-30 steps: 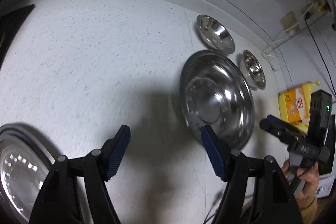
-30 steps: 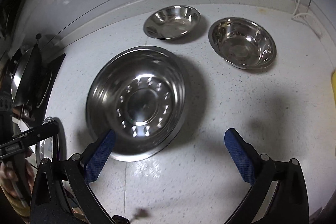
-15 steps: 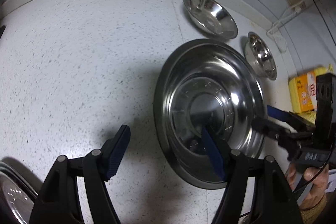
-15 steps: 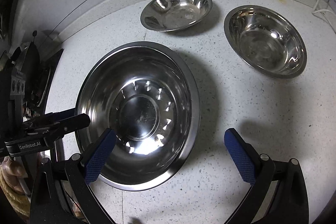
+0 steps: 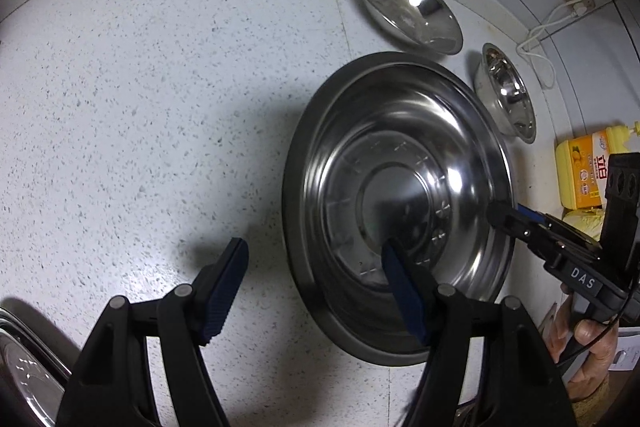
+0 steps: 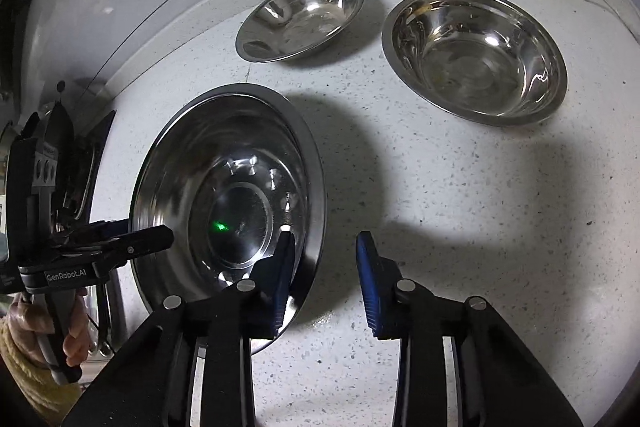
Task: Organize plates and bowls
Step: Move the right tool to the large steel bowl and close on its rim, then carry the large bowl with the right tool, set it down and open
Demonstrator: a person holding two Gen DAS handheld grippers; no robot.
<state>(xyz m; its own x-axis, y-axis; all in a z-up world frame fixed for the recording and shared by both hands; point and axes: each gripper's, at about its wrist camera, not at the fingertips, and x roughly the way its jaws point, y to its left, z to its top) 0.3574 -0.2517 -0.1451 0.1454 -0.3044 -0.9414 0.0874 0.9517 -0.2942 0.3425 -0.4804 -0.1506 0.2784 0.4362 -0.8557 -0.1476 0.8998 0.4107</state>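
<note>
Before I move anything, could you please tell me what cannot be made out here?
- Second plate, left wrist view: cut off by the bottom-left edge.
- Yellow bottle, left wrist view: label too small, side hidden by right gripper.
- Large plate, right wrist view: near rim hidden behind that gripper's finger.

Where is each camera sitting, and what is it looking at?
Left wrist: sits on the left gripper, looking along its open blue-padded fingers at the big steel plate; the person's right hand shows at the edge.
Right wrist: sits on the right gripper, whose fingers straddle that plate's rim, facing the shallow bowl and deep bowl; the left hand shows.
Shared: both see the big plate, both bowls, the speckled counter and the other gripper.
</note>
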